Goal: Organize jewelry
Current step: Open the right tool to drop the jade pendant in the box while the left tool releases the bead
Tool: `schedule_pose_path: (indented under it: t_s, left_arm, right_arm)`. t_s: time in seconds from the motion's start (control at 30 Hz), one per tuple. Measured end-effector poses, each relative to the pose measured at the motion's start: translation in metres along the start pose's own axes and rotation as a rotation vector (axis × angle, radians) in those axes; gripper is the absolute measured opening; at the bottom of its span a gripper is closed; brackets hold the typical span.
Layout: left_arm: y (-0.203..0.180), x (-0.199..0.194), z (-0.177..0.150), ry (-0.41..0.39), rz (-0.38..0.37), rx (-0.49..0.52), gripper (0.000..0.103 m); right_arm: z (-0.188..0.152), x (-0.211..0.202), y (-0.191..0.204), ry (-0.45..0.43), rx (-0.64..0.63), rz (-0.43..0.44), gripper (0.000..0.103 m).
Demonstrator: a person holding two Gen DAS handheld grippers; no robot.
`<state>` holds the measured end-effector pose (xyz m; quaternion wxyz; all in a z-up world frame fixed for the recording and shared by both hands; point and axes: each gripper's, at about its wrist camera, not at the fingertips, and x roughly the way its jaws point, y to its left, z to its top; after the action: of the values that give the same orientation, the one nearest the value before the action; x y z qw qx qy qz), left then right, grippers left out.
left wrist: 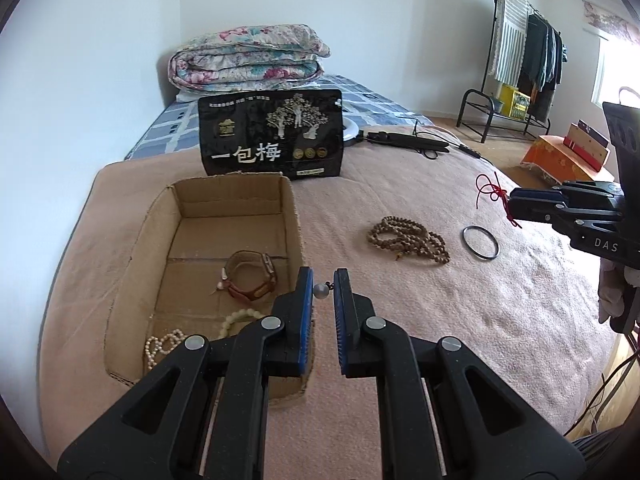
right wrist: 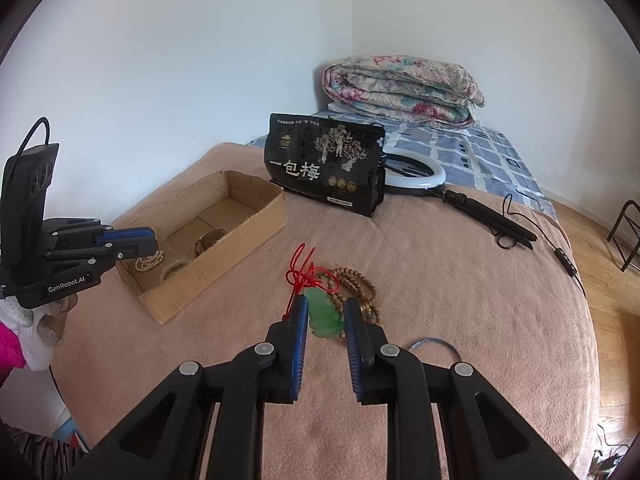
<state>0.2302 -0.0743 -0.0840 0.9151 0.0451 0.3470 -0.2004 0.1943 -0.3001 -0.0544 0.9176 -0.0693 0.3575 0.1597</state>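
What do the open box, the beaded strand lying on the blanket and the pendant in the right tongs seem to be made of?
Box: corrugated cardboard, matte brown, with rough cut edges.
Beaded strand: probably wood or seed, given its dull tan, grainy beads.
Pendant: translucent green, glossy, likely jade or glass, on a red cord.

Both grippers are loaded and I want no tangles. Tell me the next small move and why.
Probably carry the left gripper a little further over the cardboard box and release there. It pinches a small grey bead just beside the box's right wall, near the watch inside. The right gripper holds the green pendant on its red cord, farther from the box, so it can follow.
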Motion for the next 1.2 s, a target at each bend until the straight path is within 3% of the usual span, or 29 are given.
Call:
schedule_pose_path:
  t_s: [0.47, 0.77, 1.2]
  left_arm:
    - [0.069, -0.005, 0.001, -0.018, 0.087, -0.064, 0.009]
    - [0.089, 0.001, -0.002, -0.013, 0.107, -0.086, 0.009]
    - [0.104, 0.009, -0.006, -0.004, 0.104, -0.106, 0.009]
  right_arm:
    - [0.051, 0.058, 0.047, -0.011, -0.026, 0.073, 0.017]
    - [0.076, 0.095, 0.073, -0.003, -0.045, 0.101, 0.017]
    - [0.087, 0.136, 0.093, 0.022, -0.049, 0.103, 0.017]
